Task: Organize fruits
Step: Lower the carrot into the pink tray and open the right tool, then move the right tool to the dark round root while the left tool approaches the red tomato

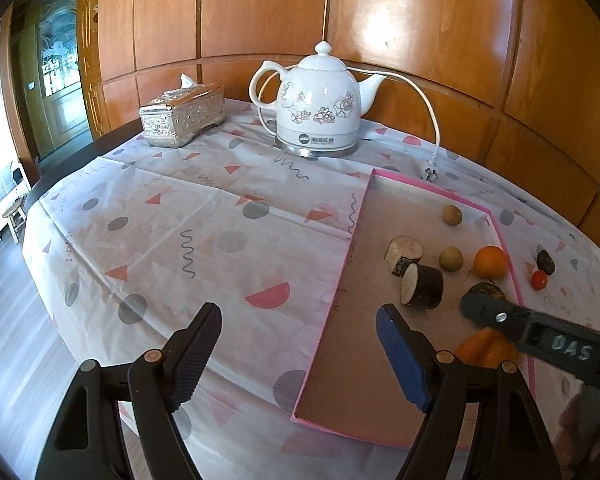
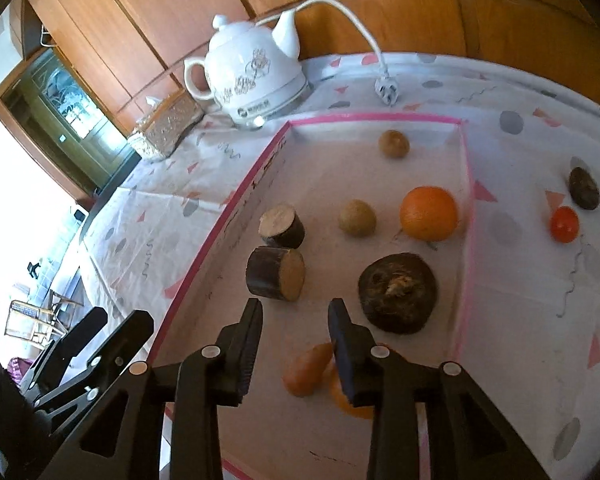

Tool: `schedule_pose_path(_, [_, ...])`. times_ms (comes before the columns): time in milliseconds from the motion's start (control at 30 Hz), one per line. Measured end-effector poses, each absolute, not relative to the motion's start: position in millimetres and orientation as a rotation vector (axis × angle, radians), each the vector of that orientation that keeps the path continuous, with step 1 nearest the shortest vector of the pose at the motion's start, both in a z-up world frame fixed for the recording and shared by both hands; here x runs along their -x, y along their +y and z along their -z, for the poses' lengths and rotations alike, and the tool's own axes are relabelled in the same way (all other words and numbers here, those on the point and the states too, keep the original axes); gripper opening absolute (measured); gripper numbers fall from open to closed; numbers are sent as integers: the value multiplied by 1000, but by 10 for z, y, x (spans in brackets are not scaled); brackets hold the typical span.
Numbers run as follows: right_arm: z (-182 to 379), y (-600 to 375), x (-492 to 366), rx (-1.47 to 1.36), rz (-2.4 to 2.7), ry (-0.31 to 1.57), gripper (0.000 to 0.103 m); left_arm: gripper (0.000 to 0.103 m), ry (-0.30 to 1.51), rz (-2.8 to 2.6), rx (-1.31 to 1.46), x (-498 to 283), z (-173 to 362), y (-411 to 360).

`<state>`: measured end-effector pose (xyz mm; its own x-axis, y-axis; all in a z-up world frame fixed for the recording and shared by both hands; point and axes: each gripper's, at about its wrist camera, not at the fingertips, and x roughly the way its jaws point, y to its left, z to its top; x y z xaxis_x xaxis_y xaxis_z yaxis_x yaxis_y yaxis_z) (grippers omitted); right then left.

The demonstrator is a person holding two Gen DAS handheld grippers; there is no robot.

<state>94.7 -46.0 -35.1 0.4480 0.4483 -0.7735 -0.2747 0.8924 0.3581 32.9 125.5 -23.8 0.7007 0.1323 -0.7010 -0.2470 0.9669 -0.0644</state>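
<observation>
On the patterned tablecloth [image 1: 188, 216] in front of you sits a shallow pink-edged tray [image 2: 465, 184] that already holds most of the fruit. Inside it you have an orange [image 2: 429, 213], two small tan round fruits [image 2: 357, 218] [image 2: 393, 143], two cut cane-like pieces with dark bark [image 2: 276, 268] [image 2: 281, 227], and a dark squat round fruit [image 2: 398, 293] near the tray's right wall. Close under your right gripper [image 2: 296, 316] lie an elongated orange fruit [image 2: 308, 368] and another orange piece, partly hidden by a finger. Your right gripper's jaws stand narrowly apart and grip nothing; they hover over the tray floor between the nearer cane piece and the dark round fruit. Your left gripper [image 1: 300, 320] is spread wide and empty, straddling the tray's left edge, one finger over cloth, the other over the tray. Outside the tray, on the cloth to its right, a small red tomato [image 2: 564, 224] and a dark oblong fruit [image 2: 584, 189] lie near each other. Farther back stand a white flowered kettle [image 1: 320, 108] with its loose plug [image 2: 387, 89], and a silver tissue box [image 1: 182, 120].
</observation>
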Motion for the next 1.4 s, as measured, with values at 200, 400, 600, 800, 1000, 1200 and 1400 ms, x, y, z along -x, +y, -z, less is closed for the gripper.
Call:
schedule_pose_path(200, [165,-705,-804,-173,-400,912,34,82,766,-198,134,-317,208,1136])
schedule_pose_path(400, [74,-1081,-723,-147,-261,849,34,82,759,-172,103,-306,149,994])
schedule_pose_path(600, [190,-1626,-723,-138,-119,848,34,82,766,-137,65,-334,136,817])
schedule_pose_path(800, [298,-2179,-706,-132,15,852,34,82,758,-75,40,-382,90,619])
schedule_pose_path(1000, [401,-2576,-770,-133,117,879,34,82,746,14,-9,-458,32,315])
schedule_pose_path(1200, [462,-2721,-850,-125,137,891,34,80,756,146,-30,-599,-29,-102])
schedule_pose_path(1400, [531,-2843,-884,-116,153,903,34,60,825,282,14,-858,26,-542])
